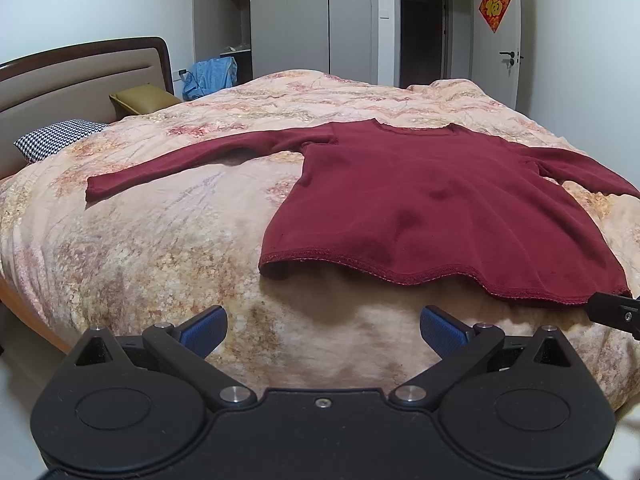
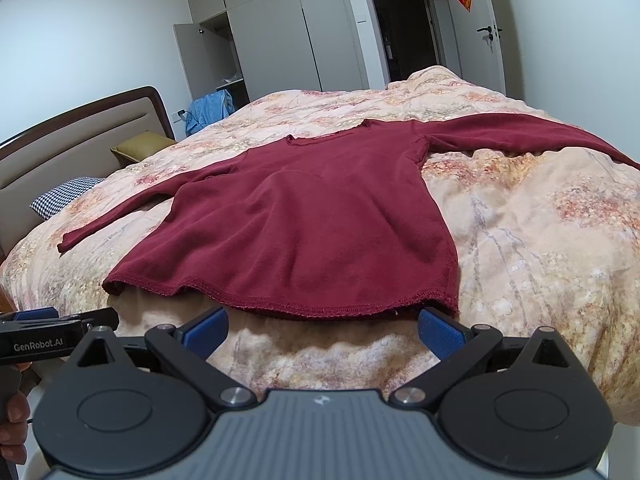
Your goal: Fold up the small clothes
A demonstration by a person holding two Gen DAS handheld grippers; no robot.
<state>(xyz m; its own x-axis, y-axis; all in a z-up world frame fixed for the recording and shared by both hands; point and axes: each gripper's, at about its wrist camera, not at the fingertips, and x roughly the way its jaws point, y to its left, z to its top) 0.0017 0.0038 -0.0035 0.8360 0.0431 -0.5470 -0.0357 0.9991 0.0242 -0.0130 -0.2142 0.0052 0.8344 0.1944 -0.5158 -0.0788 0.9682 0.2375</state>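
Both tools hang spread and empty at the near edge of the bed. The left gripper (image 1: 323,330) sits short of the hem and off to its left; the right gripper (image 2: 322,330) has its blue pads (image 2: 438,330) just below the hem's right corner, not touching cloth. That placement looks like a readiness to take the bottom corners, though no fold has begun.

A dark red long-sleeved top (image 1: 436,208) lies flat on the bed, hem toward the tools, collar away, both sleeves stretched out sideways, which leaves every edge easy to reach.

Under it is a soft, puffy floral quilt (image 1: 160,248) that would likely give under pressure. Beyond are a padded headboard (image 1: 80,76), two pillows, an open grey wardrobe (image 1: 288,20) and a white door (image 1: 500,40) with a red decoration.
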